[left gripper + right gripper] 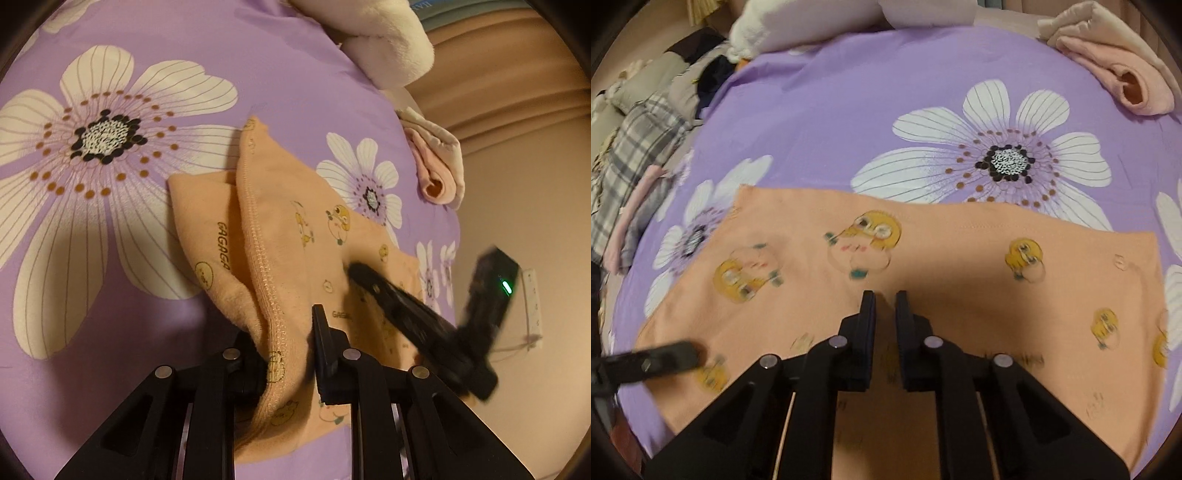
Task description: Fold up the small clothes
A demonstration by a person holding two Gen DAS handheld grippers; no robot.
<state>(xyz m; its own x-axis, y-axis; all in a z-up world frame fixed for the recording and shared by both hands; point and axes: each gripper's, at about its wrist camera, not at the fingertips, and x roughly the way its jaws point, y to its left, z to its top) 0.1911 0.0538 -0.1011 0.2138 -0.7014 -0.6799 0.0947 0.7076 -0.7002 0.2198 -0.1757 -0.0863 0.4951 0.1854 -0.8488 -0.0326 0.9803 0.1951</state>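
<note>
A small peach garment (pixel 295 236) printed with yellow cartoon ducks lies on a purple flowered bedsheet (pixel 110 314). My left gripper (pixel 284 332) is shut on a bunched, seamed edge of the garment and lifts it into a ridge. The other gripper's dark fingers (pixel 391 299) reach onto the cloth from the right. In the right wrist view the garment (pixel 923 258) spreads flat below my right gripper (pixel 884 299), whose jaws stand nearly closed with a narrow gap, a thin bit of cloth between them. The left gripper's fingertip (pixel 665 358) shows blurred at lower left.
A folded pink garment (pixel 439 166) lies at the bed's edge, also in the right wrist view (pixel 1126 74). A white plush pillow (pixel 820 26) sits at the head. Plaid and grey clothes (pixel 635 155) are piled at the left. A wall socket (pixel 532 299) is on the right wall.
</note>
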